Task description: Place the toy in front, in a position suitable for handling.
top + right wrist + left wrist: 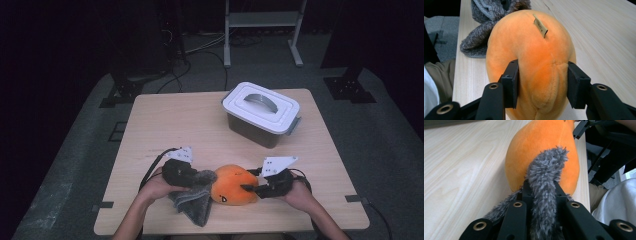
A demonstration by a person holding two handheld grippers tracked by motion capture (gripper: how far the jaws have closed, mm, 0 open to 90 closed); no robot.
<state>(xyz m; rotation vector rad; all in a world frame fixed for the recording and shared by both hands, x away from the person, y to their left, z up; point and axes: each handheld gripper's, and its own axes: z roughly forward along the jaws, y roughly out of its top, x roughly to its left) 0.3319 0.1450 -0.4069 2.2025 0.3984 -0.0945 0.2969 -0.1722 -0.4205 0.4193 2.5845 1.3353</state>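
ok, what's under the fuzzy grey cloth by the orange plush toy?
The fuzzy grey cloth lies on the light wooden table, one end pinched in the left gripper and draped against the round orange plush toy. Whatever sits beneath its folds is covered.

Grey cloth (194, 200) against orange plush (233, 186)

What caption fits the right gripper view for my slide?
Right gripper squeezing an orange plush toy on a wooden table, a grey fuzzy cloth bunched behind it.
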